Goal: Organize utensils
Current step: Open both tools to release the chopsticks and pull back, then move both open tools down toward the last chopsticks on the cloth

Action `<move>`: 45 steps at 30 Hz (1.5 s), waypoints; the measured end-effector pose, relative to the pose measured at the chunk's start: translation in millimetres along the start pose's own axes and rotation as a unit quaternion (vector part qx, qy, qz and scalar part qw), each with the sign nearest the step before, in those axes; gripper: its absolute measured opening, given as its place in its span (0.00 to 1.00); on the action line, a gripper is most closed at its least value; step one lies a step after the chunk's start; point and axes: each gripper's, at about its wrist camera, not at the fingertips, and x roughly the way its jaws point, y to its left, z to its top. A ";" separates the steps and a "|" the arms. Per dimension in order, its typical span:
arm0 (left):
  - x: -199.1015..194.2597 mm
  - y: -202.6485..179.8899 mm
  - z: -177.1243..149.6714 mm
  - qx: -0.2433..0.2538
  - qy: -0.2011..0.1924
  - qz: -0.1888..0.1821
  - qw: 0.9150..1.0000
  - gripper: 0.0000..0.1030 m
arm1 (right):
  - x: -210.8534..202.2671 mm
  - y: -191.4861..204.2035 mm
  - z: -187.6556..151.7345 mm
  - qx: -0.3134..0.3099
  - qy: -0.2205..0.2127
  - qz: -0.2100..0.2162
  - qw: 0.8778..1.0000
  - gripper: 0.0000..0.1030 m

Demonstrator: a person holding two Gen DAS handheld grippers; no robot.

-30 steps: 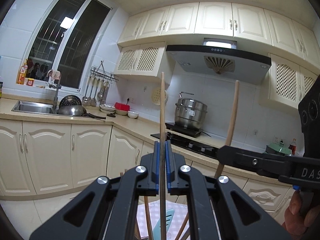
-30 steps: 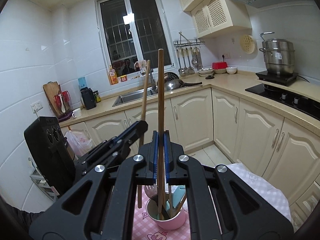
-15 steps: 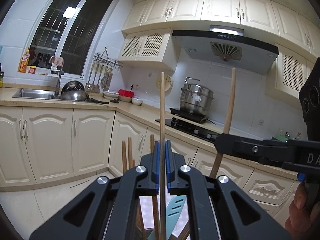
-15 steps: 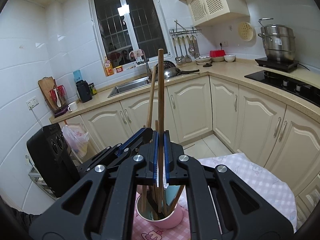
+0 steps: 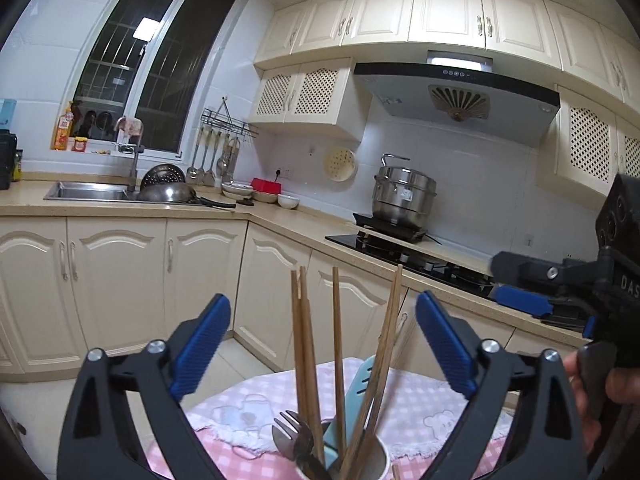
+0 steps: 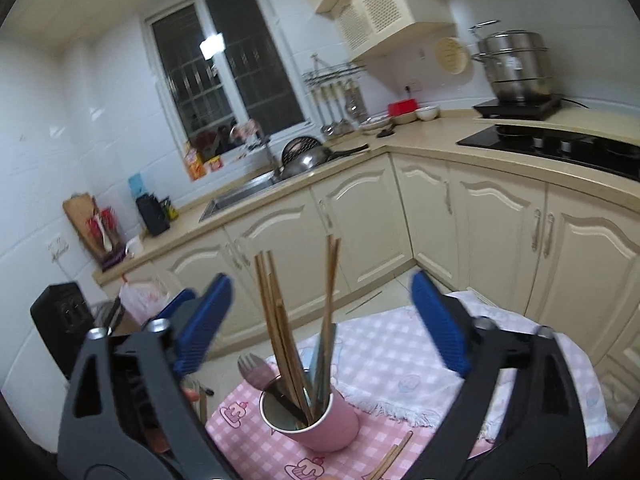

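1. Several wooden chopsticks (image 6: 280, 328) stand in the pink cup (image 6: 320, 420), which sits below and between your right gripper's (image 6: 320, 312) jaws; they lean apart, some left, some right.
2. Beside the chopsticks in that cup you have a metal fork (image 6: 252, 368) on the left-jaw side and a pale blue utensil (image 5: 354, 392) toward the right-jaw side; what kind it is I cannot tell.
3. Your right gripper's jaws are spread wide and carry nothing, its blue pads well clear of the sticks on both sides.
4. Your left gripper (image 5: 322, 340) is likewise released and empty, its jaws flanking the same bundle from above.
5. By the look of it, most of the sorting is done, since the cup is already well filled.
6. At least one more pair of chopsticks (image 6: 390, 460) lies loose on the pink checked cloth (image 6: 400, 344), just past the cup on the right-jaw side, so that is probably your remaining pickup.
7. Beyond the jaws, you can see only kitchen cabinets (image 6: 360, 220), not part of the job.
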 end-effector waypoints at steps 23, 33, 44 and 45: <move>-61.4 -19.6 -5.8 0.040 0.058 0.000 0.998 0.94 | -53.1 -24.7 -34.6 0.046 0.033 -0.060 0.997 0.93; -63.2 -21.4 -34.0 0.043 0.103 0.004 0.994 0.94 | -44.8 -31.0 -79.7 0.055 0.103 -0.107 0.987 0.93; -59.8 -22.1 -64.8 0.049 0.153 0.006 0.987 0.94 | -21.4 -35.4 -145.3 0.050 0.198 -0.145 0.968 0.93; -59.5 -22.1 -67.6 0.050 0.157 0.006 0.986 0.94 | -20.0 -35.5 -146.9 0.050 0.202 -0.145 0.967 0.93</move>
